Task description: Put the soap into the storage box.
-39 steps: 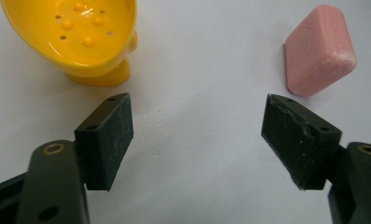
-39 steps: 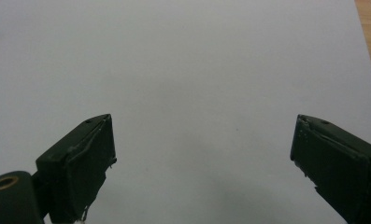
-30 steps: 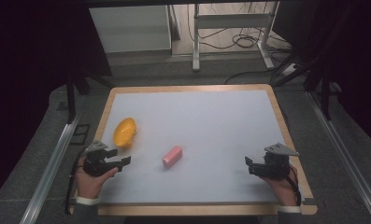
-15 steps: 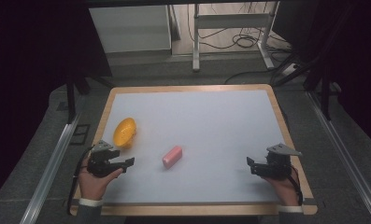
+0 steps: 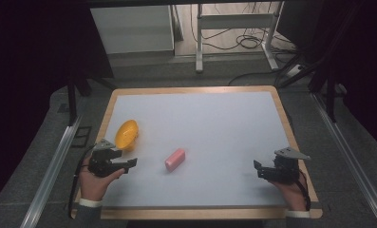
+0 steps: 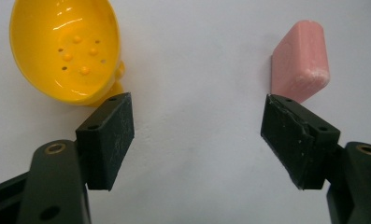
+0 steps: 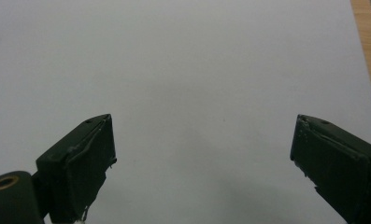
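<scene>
A pink bar [image 5: 175, 158] lies near the middle of the white board [image 5: 210, 123]. To its left a yellow perforated dish [image 5: 127, 134] rests tilted. My left gripper [image 5: 129, 165] hovers just in front of the dish, pointing toward the bar. Its jaws have just been opening and stand wide, with nothing between them. In the left gripper view, that gripper [image 6: 197, 107] frames bare board, with the dish [image 6: 66, 51] beyond one jaw and the bar [image 6: 299, 60] beyond the other. My right gripper [image 5: 258, 169] is open near the board's right front corner. In its own view the right gripper [image 7: 204, 121] faces bare white surface.
The board has a wooden rim [image 5: 290, 137], seen also in the right gripper view [image 7: 367, 42]. Metal rails [image 5: 53, 166] run along both sides of the table. Behind it stand a white cabinet [image 5: 129, 28], a metal frame [image 5: 233, 21] and floor cables.
</scene>
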A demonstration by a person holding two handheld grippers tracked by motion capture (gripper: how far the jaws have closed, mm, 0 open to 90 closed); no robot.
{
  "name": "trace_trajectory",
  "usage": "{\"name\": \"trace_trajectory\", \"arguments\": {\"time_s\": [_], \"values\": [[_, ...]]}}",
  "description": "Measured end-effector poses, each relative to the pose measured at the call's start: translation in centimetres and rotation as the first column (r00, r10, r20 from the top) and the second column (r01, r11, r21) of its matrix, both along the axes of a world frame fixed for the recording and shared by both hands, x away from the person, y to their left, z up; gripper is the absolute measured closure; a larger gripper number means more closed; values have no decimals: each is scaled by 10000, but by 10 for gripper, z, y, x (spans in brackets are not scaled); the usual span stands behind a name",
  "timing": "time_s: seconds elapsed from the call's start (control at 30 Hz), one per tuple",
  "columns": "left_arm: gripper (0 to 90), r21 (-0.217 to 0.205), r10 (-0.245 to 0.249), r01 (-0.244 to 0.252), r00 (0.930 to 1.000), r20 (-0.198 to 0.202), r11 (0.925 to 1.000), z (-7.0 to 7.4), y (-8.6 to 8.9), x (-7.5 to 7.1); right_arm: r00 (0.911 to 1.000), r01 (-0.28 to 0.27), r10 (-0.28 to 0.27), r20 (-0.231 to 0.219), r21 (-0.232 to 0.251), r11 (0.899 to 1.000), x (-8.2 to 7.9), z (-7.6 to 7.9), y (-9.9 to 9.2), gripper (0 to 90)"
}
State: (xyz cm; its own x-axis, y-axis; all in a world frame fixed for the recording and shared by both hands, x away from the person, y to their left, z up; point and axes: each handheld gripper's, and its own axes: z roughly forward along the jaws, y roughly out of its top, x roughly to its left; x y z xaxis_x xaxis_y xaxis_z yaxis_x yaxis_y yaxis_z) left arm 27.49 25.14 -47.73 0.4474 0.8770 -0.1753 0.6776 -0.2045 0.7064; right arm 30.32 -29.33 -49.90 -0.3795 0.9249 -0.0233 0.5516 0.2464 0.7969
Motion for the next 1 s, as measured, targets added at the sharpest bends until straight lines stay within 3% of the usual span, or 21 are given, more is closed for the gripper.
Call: {"name": "trace_trajectory", "arguments": {"time_s": [0.37,0.47,1.0], "values": [[251,312,-395,398,9992,-106,9987,11,-16,9,10000,49,-48,50,-19,10000,0,0,-1,67],[248,552,-671,682,9975,-227,9961,13,-24,12,10000,-54,55,77,-71,10000,-1,1,3,68],[245,869,-1153,1172,9930,-268,9893,20,-41,19,10000,-58,56,-60,-196,9998,0,-3,4,68]]}}
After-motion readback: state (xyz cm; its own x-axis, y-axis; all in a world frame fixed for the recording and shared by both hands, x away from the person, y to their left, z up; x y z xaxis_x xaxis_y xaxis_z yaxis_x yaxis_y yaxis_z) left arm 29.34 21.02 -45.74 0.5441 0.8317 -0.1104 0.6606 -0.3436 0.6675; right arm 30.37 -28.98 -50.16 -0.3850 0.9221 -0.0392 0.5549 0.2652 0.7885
